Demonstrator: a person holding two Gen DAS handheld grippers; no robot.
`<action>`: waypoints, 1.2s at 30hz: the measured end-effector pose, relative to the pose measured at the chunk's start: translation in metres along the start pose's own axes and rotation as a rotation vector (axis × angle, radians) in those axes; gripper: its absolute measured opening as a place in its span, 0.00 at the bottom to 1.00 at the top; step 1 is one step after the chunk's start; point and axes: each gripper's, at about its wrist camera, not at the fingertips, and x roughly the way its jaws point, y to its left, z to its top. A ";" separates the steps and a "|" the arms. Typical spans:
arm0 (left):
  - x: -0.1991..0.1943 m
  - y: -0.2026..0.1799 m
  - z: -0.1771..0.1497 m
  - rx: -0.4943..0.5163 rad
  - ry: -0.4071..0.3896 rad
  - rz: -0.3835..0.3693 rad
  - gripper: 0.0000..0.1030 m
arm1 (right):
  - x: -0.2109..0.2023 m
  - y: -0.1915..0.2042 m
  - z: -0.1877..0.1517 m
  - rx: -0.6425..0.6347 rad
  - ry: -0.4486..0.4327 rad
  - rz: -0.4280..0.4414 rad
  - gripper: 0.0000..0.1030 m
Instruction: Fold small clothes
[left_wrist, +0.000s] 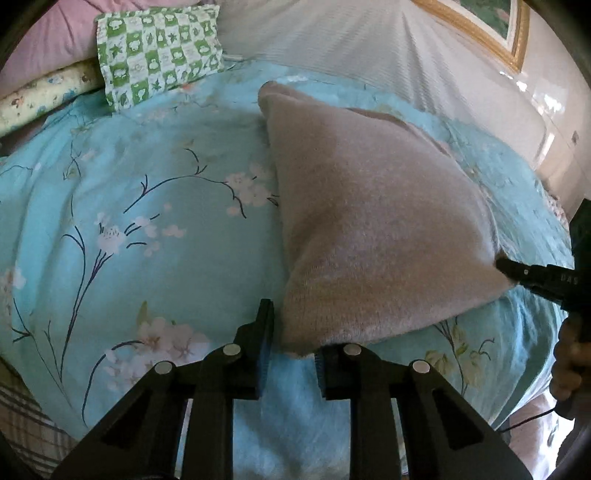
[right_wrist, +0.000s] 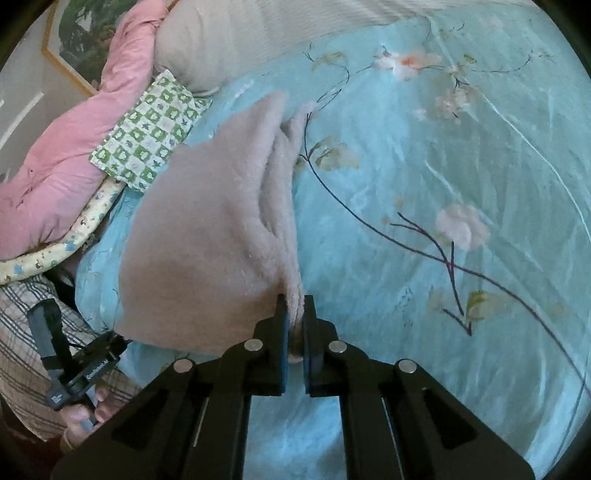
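A beige-pink fleece cloth (left_wrist: 369, 221) lies folded on a light blue flowered bedspread (left_wrist: 147, 221). In the left wrist view its near corner sits between the fingers of my left gripper (left_wrist: 293, 339). The jaws stand a narrow gap apart, and the cloth drapes over the right fingertip. My right gripper (right_wrist: 295, 306) is shut on the other near corner of the cloth (right_wrist: 207, 229), pinching a ridge of fleece. The left wrist view shows that gripper (left_wrist: 502, 264) at the cloth's right corner. In the right wrist view the left gripper (right_wrist: 120, 343) is at the cloth's lower left corner.
A green checked pillow (left_wrist: 159, 48) and a pink quilt (right_wrist: 62, 166) lie at the head of the bed. A framed picture (left_wrist: 491, 22) hangs on the wall. Bare bedspread (right_wrist: 406, 221) stretches right of the cloth. A hand (left_wrist: 569, 365) holds the right gripper's handle.
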 end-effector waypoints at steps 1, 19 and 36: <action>0.001 0.000 -0.001 0.001 0.001 -0.002 0.20 | -0.002 0.002 -0.001 -0.007 -0.004 -0.007 0.06; -0.058 0.029 0.025 0.032 -0.061 -0.198 0.22 | -0.042 0.026 0.029 -0.014 -0.101 0.016 0.35; 0.077 0.004 0.148 0.008 0.034 -0.261 0.15 | 0.084 0.039 0.124 -0.065 0.036 -0.038 0.27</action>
